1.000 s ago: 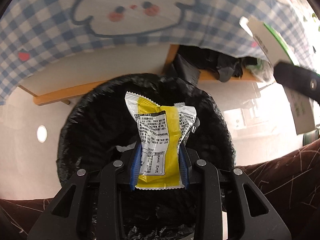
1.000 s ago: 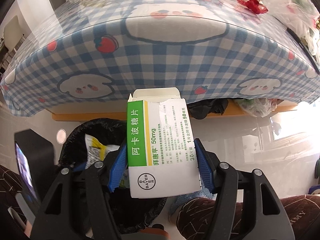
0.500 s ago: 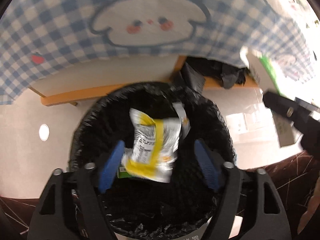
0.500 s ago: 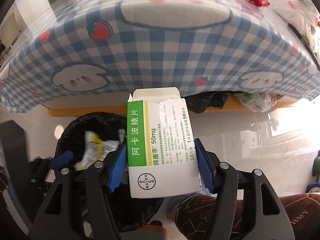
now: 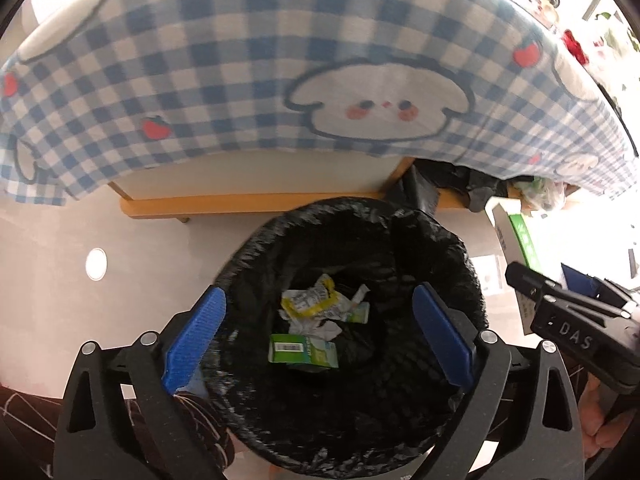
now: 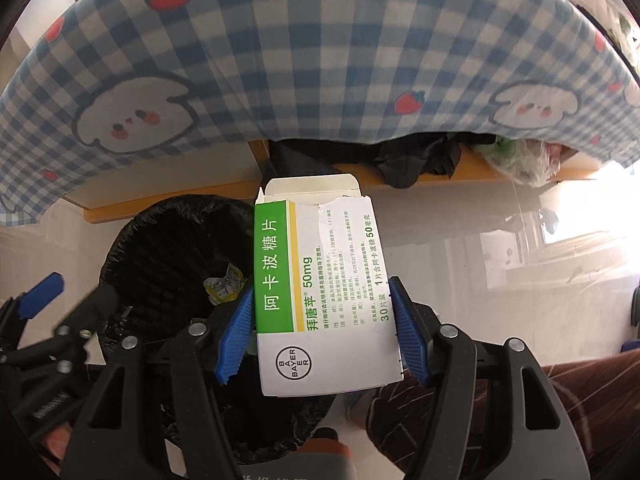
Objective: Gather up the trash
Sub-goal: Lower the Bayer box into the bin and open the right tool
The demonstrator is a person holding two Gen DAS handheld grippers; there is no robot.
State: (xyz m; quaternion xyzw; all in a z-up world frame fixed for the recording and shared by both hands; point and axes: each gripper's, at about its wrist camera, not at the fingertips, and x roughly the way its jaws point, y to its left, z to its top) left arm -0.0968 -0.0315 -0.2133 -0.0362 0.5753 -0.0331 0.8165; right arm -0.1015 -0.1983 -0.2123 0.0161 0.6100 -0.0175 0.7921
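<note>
A bin lined with a black bag (image 5: 448, 248) stands on the floor beneath the table edge. My left gripper (image 5: 320, 336) hovers above its mouth, jaws still opening wide, nothing between them. The yellow and white snack wrapper (image 5: 312, 304) lies at the bottom of the bin beside a green carton (image 5: 304, 350). My right gripper (image 6: 324, 336) is shut on a green and white medicine box (image 6: 320, 280), held upright just right of the bin (image 6: 160, 240). The box (image 5: 516, 236) also shows at the right edge of the left wrist view.
A blue checked tablecloth with bunny prints (image 5: 280, 80) overhangs the table above the bin. A wooden shelf (image 6: 460, 172) under the table holds dark bags. Patterned brown trouser legs of a person (image 6: 580, 392) are at the lower right. Pale glossy floor (image 6: 480, 260) surrounds the bin.
My left gripper opened and let go of the yellow wrapper, which dropped into the bin, and the gripper rose. The right gripper sank a little with the medicine box still held.
</note>
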